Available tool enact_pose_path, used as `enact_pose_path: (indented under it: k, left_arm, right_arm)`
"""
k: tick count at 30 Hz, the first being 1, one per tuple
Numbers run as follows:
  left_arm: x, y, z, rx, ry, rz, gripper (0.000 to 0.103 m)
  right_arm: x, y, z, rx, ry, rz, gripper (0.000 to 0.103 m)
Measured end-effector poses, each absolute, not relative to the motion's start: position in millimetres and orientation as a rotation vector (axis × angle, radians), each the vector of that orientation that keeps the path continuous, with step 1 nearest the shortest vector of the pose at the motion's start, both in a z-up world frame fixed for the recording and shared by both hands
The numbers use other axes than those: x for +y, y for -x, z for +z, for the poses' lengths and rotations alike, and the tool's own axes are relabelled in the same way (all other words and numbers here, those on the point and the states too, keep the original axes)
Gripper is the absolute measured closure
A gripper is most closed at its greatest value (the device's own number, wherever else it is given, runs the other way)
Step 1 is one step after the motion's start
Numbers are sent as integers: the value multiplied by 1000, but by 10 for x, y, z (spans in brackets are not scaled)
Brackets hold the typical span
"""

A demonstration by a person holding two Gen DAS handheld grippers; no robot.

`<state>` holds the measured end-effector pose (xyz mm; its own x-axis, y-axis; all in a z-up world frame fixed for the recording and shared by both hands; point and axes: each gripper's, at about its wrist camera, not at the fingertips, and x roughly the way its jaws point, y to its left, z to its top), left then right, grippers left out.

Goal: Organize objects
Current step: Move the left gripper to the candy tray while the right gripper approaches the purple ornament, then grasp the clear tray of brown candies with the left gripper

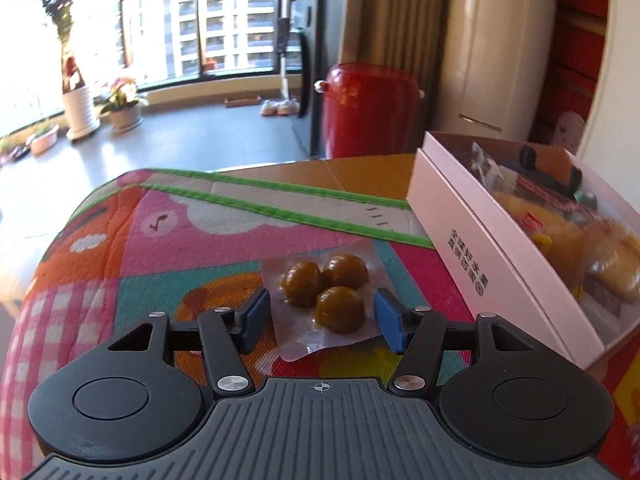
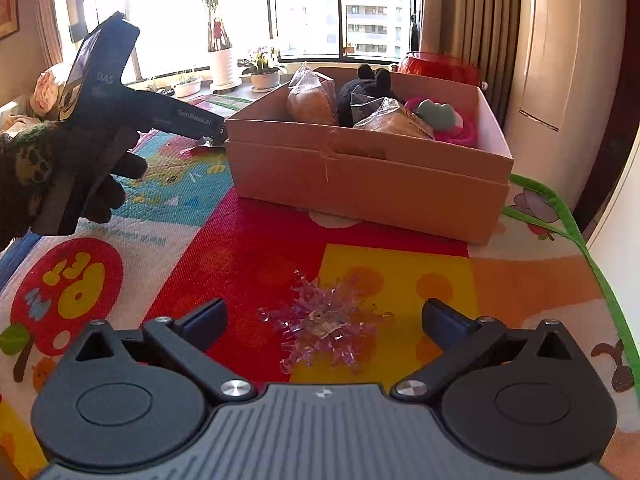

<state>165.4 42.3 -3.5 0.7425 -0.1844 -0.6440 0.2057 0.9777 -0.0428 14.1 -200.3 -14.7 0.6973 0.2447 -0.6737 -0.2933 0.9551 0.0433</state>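
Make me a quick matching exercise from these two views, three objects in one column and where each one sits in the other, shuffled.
Things:
1. packet of brown balls
2. clear purple snowflake
3. black plush toy

Places:
A. inside the cardboard box
B. on the mat between the left gripper pads
C. on the mat in front of the wide-open right gripper

Pairs: 1-B, 2-C, 3-A

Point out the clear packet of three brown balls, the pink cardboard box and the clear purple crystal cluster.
Clear packet of three brown balls (image 1: 325, 294): left wrist view, on the middle of the balls.
Pink cardboard box (image 2: 360, 184): right wrist view, on its near wall.
Clear purple crystal cluster (image 2: 326, 322): right wrist view, on its centre.
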Motion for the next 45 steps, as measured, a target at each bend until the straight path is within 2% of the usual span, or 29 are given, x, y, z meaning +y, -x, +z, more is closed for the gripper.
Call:
enact_pose_path:
  k: [10,23,30,33,45]
  left_arm:
    - [484,-1313,0,716,-14,-277,47]
    - [301,293,-20,697,-122,-556,45]
    - [107,315,-71,668,-109,-475,32]
    - [29,283,-75,664,-127,-448,30]
    - [-40,259,-83,654,-113,-389,33]
  right_arm:
    - [-2029,-142,-137,739,52,285,0]
    - [-2077,-133,-133,736,10,268,0]
    - [-2081,-127,-133,735,3,262,0]
    - [-2114,-130,-136,735,-17,257,0]
    - [-2137,-127,-136,736,-42,259,0]
